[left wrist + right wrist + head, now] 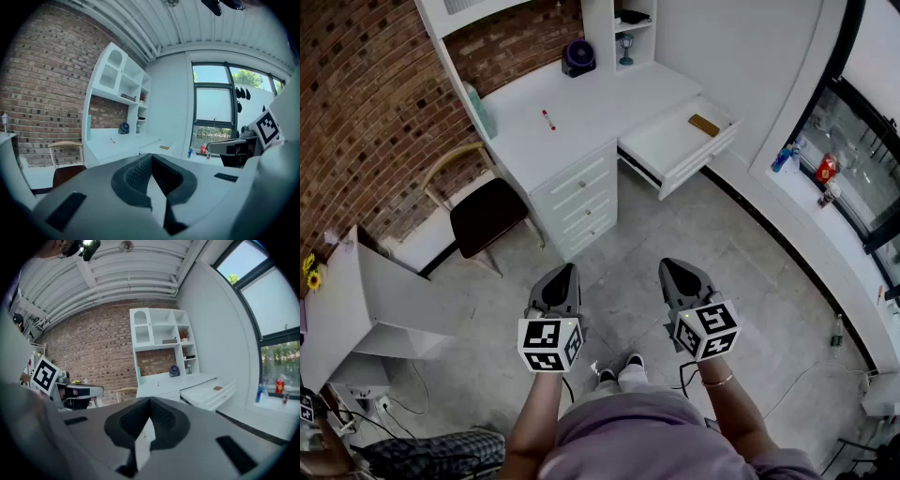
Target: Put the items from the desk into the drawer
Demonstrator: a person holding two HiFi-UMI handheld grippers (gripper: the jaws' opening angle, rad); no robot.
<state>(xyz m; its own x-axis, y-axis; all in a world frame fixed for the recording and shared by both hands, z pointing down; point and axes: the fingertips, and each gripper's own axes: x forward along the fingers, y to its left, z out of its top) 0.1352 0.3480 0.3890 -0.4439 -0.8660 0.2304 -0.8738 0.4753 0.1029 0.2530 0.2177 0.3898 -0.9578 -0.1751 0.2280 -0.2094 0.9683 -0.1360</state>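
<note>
chair (487,214): dark seat, by brick wall (366,103) | bottles (782,158): on windowsill (825,246)

Finishes showing across the study corner.
Desk (591,103) and drawer (670,141) are showing smooth white paint, matt. Brick wall (366,103) is reading rough, red-brown, with pale mortar. Floor (675,234) is looking like mottled grey concrete with a dull sheen. Chair (487,214) is showing a pale wooden frame and a dark matt seat. Left hand-held gripper (566,272) and right hand-held gripper (672,267) are showing matt grey plastic shells; ribbed black pads (138,174) are looking rubbery.

Grey left tool (566,274), grey right tool (674,269), marker cubes (549,343), lilac shirt (649,433)
</note>
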